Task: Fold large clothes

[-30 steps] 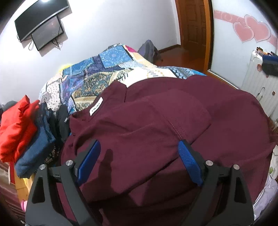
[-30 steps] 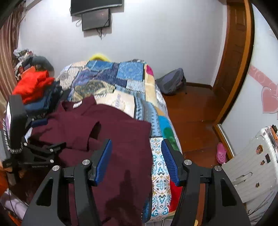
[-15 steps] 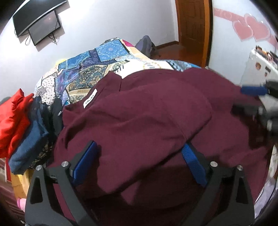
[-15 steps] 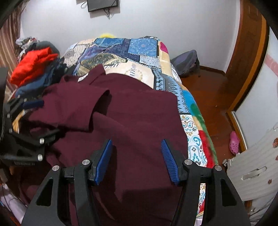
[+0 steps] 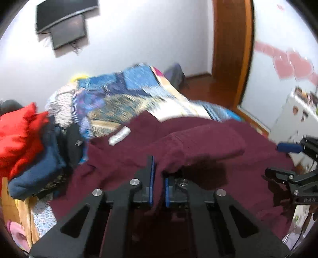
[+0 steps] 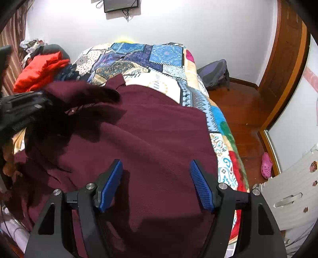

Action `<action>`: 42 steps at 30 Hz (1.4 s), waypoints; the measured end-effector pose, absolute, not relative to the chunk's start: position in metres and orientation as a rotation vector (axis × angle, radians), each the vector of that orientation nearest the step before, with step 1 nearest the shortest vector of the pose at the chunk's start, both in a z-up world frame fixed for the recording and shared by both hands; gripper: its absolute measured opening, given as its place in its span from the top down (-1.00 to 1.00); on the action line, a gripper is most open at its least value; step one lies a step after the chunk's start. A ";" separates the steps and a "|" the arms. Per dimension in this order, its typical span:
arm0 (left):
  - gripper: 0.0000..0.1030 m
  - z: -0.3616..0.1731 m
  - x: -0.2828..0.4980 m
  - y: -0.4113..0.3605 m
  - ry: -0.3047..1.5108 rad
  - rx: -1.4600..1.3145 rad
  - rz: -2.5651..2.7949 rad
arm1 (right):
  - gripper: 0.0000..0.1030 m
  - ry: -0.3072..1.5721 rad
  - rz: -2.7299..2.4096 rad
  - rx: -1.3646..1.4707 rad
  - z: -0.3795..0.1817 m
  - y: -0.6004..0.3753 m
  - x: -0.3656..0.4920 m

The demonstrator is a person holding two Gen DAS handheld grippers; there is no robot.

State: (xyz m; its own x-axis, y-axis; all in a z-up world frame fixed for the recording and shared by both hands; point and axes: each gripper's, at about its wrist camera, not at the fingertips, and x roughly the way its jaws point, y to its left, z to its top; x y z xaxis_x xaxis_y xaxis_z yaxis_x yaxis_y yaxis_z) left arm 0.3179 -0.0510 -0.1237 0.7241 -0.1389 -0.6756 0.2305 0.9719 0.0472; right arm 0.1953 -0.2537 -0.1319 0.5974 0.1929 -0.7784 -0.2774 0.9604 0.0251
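A patchwork quilt [image 6: 151,57] covers the bed. On the left lies a pile of clothes [image 6: 41,69], red on top. A screen [image 6: 121,5] hangs on the far wall. A grey backpack [image 6: 215,72] sits on the wooden floor [image 6: 240,111] far right, and a pink shoe [image 6: 266,165] lies nearer.

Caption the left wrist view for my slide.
Left tongs shut on a fold of the maroon shirt spread over the patchwork quilt.
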 end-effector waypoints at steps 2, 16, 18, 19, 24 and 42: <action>0.89 -0.108 0.314 -0.029 0.701 0.092 -0.169 | -0.30 0.870 0.263 -0.101 -0.123 -0.256 0.197; 0.95 -0.074 0.257 0.118 0.593 -0.091 0.098 | -0.30 0.888 0.283 -0.137 -0.127 -0.219 0.211; 0.94 -0.086 0.254 0.132 0.625 -0.098 0.115 | -0.30 0.925 0.288 -0.162 -0.137 -0.212 0.211; 0.91 -0.092 0.251 0.133 0.640 -0.101 0.120 | -0.30 0.941 0.296 -0.176 -0.143 -0.208 0.211; 0.78 -0.136 0.238 0.151 0.748 -0.124 0.133 | -0.30 0.954 0.303 -0.194 -0.148 -0.206 0.206; -0.26 -0.213 0.197 0.181 1.015 -0.230 0.129 | -0.30 0.961 0.310 -0.187 -0.142 -0.209 0.205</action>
State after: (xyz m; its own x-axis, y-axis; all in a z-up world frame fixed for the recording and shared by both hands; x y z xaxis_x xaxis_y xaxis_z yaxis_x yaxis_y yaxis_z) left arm 0.1974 0.1806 -0.2135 0.5226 0.0004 -0.8526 -0.2133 0.9683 -0.1303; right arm 0.2054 -0.2087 -0.1421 0.5335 0.1763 -0.8272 -0.3407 0.9400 -0.0193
